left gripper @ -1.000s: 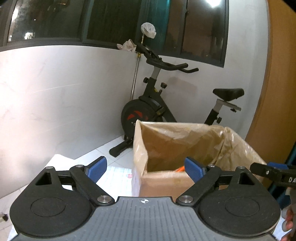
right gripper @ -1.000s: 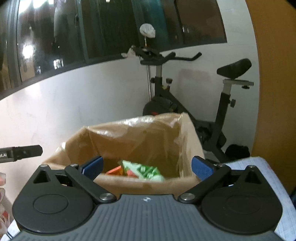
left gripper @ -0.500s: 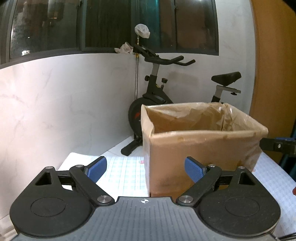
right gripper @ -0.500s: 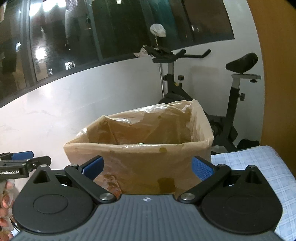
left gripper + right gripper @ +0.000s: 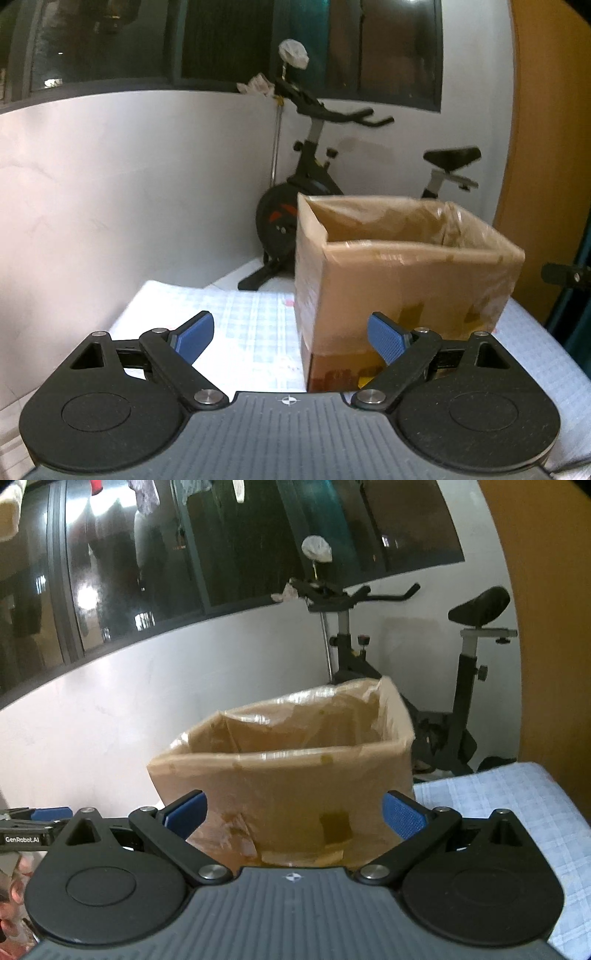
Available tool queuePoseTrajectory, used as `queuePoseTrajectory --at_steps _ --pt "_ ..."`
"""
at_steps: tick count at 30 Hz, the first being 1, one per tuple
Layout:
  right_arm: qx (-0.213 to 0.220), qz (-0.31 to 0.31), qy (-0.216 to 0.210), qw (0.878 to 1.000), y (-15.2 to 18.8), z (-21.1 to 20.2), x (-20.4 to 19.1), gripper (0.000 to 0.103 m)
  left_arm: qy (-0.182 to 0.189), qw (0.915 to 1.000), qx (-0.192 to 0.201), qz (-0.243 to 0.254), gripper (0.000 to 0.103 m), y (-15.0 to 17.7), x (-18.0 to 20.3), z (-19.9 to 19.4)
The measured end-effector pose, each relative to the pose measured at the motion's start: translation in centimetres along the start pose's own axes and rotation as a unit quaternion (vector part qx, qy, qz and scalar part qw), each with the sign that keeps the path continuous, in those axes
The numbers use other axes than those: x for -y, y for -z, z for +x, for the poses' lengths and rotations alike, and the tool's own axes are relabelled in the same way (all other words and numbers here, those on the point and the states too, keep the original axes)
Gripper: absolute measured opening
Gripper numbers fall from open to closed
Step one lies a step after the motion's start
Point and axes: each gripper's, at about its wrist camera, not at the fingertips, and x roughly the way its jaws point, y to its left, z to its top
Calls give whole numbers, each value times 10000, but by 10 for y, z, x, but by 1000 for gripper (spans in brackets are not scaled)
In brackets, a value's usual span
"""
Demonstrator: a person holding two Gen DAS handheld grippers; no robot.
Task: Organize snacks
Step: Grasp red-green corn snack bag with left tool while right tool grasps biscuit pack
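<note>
Centrally, both the left gripper (image 5: 288,334) and right gripper (image 5: 293,810) hold released, empty jaws before the lined box (image 5: 295,775) on the checked counter (image 5: 498,794), exercise bike (image 5: 314,184) behind.

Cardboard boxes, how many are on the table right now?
1: the plastic-lined cardboard box stands on the checked tablecloth, ahead of both open grippers. Its inside is hidden.

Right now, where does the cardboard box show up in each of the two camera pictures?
Left wrist view: the cardboard box stands right of centre on the checked cloth.
Right wrist view: the cardboard box fills the centre, between the open fingers.
Shared landmark: the exercise bike behind it.
</note>
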Motion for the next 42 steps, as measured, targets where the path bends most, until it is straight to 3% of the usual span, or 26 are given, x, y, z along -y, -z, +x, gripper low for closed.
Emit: queuePoseTrajectory --at_steps 4,8,17,24,30,42 --pt "21 -4 -56 10000 1 -9 1 103 -61 9999 23 -157 92 1 -9 -9" --pt "-126 -46 -37 9999 19 -11 2 103 32 9993 -204 -325 92 17 -9 -5" --pt "-854 -333 202 9956 92 0 -6 102 766 9891 -964 -803 92 78 34 26" --pt "-1051 -356 399 9930 111 -2 1 102 1348 9795 -1410 -503 92 105 73 38" --pt "-1279 -490 600 9888 128 -7 8 101 1624 9721 -1683 -181 92 121 95 43" --pt "-1410 -206 760 9869 141 -13 25 101 1662 9623 -2151 76 92 136 114 64"
